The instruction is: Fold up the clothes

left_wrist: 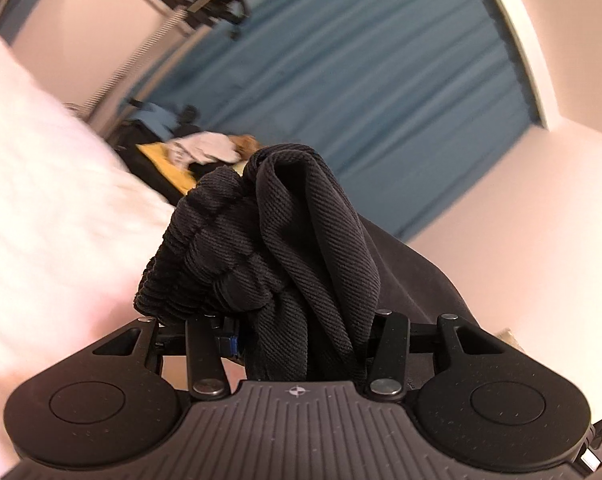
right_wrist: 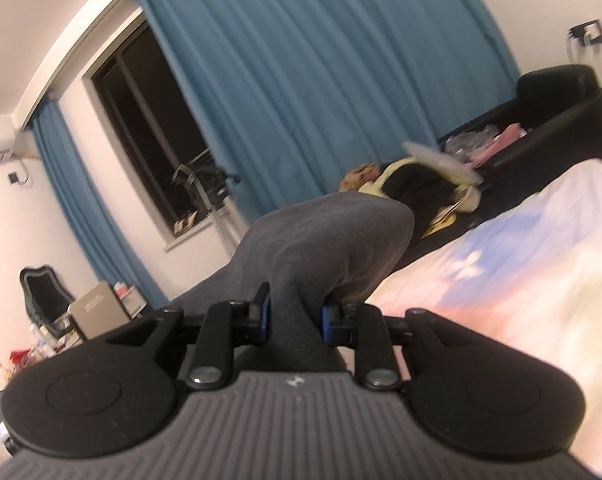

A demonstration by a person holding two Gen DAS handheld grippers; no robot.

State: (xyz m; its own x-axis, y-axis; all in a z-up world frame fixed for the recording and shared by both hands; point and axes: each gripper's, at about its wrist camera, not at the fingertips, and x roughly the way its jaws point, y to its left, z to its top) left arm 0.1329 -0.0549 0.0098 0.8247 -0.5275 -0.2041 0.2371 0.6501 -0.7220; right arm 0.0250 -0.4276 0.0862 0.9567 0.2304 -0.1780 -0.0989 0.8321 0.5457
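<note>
A black garment with a ribbed band bunches up between the jaws of my left gripper, which is shut on it. The cloth hides most of the fingertips; only a bit of one blue pad shows. In the right wrist view the same dark garment, grey in this light, rises in a hump above my right gripper. That gripper is shut on a fold, with the blue pads pressing from both sides. Both grippers hold the cloth lifted above the bed.
The pale pink bed lies below and to the side. A pile of clothes sits at the bed's far end, a black sofa behind it. Blue curtains and a dark window fill the back wall. A cluttered desk stands at left.
</note>
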